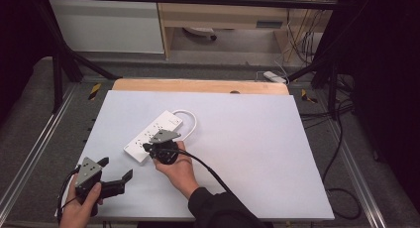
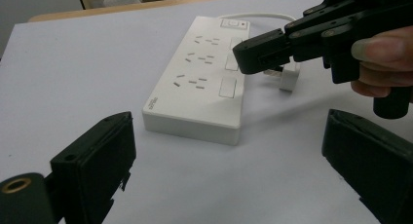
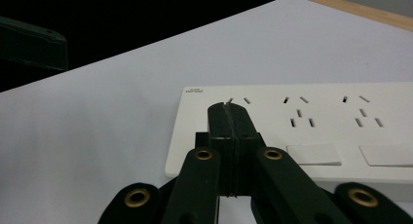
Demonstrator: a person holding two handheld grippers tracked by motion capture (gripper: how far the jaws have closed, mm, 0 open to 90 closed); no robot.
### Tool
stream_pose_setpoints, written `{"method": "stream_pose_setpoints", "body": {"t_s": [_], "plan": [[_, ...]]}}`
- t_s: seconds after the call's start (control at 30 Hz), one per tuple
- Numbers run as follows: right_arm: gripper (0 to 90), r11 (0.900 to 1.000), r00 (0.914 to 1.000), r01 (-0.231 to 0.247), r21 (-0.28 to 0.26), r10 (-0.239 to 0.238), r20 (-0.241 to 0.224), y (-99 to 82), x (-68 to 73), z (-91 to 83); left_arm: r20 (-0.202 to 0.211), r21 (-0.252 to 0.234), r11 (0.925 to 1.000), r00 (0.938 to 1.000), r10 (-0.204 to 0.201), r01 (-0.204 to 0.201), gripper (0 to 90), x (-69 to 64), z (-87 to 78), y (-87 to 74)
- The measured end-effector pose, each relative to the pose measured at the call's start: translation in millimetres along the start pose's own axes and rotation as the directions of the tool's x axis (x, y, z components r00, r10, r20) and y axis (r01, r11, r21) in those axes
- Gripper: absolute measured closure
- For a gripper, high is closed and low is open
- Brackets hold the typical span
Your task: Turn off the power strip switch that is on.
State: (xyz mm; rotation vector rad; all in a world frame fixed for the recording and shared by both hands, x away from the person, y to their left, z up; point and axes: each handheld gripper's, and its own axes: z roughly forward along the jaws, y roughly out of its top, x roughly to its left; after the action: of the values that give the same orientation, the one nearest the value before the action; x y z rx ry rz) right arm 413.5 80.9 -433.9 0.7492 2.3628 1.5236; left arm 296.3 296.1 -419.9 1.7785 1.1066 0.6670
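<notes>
White power strip (image 1: 153,135) under the right hand-held gripper (image 3: 229,112), jaws together; left hand-held gripper (image 2: 229,160) jaws apart.

One power strip (image 2: 202,78), one white plug (image 2: 288,78), perhaps three rocker switches.

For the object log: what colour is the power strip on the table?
White; the power strip shows best in the left gripper view.
</notes>
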Motion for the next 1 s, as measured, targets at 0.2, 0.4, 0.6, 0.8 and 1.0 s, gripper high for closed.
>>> {"method": "stream_pose_setpoints", "body": {"t_s": [0.2, 0.4, 0.6, 0.8, 1.0], "plan": [[90.0, 1.0, 1.0, -0.001, -0.005, 0.001, 0.008, 2.6, -3.9, -8.6, 0.001, 0.0, 1.0, 1.0, -0.001, 0.001, 5.3, 0.0, 0.1, -0.1], [85.0, 0.9996, 0.9998, -0.013, -0.025, 0.013, 0.013, 5.7, -10.0, -21.1, 0.002, 0.001, 1.0, 1.0, 0.0, 0.0, 5.3, 0.1, 0.3, -0.1], [67.8, 0.9981, 0.999, -0.042, -0.046, 0.042, 0.012, 9.9, -18.5, -35.7, 0.001, 0.002, 1.0, 1.0, 0.001, -0.001, 5.3, -0.1, 0.6, -0.2], [47.8, 0.9948, 0.9963, -0.084, -0.057, 0.085, 0.01, 15.2, -28.3, -47.7, 0.001, 0.002, 1.0, 1.0, 0.0, 0.0, 5.3, 0.0, 0.5, -0.3], [31.5, 0.9934, 0.9953, -0.088, -0.073, 0.091, 0.032, 21.3, -35.3, -60.3, 0.001, 0.003, 1.0, 1.0, 0.001, -0.001, 5.3, 0.0, 0.4, -0.3]]}}
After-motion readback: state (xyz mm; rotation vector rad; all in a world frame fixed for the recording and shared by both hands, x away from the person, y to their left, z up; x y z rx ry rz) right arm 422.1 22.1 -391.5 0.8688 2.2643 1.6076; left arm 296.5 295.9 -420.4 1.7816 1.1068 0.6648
